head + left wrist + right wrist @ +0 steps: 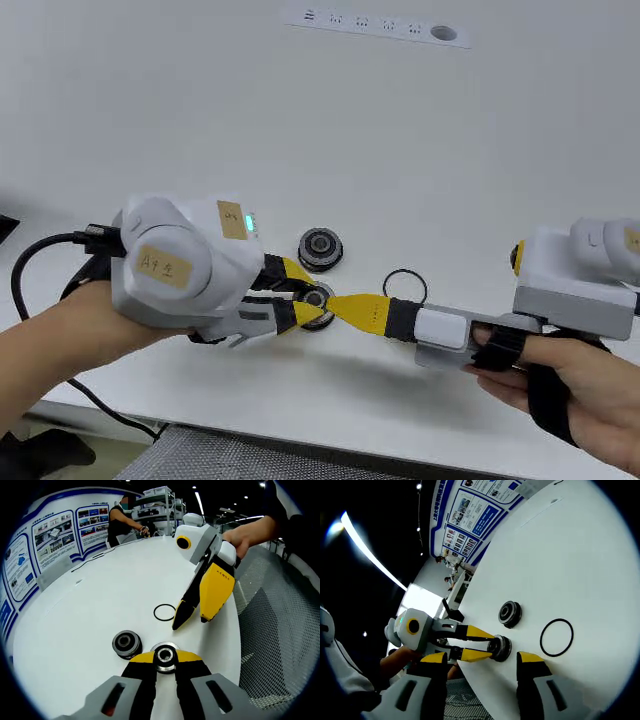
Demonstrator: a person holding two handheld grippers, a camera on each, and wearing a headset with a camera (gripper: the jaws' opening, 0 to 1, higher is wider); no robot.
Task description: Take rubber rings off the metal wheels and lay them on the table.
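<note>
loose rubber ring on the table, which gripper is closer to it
Right. The right gripper, jaws open, hangs beside the rubber ring; the left gripper is farther, clamped on a metal wheel.

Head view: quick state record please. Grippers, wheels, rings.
left gripper: shut on metal wheel
right gripper: open, empty, tips close to that wheel
second wheel: on table, beyond the held one, free of both grippers
rubber ring: one, flat on table, apart from both wheels
</note>
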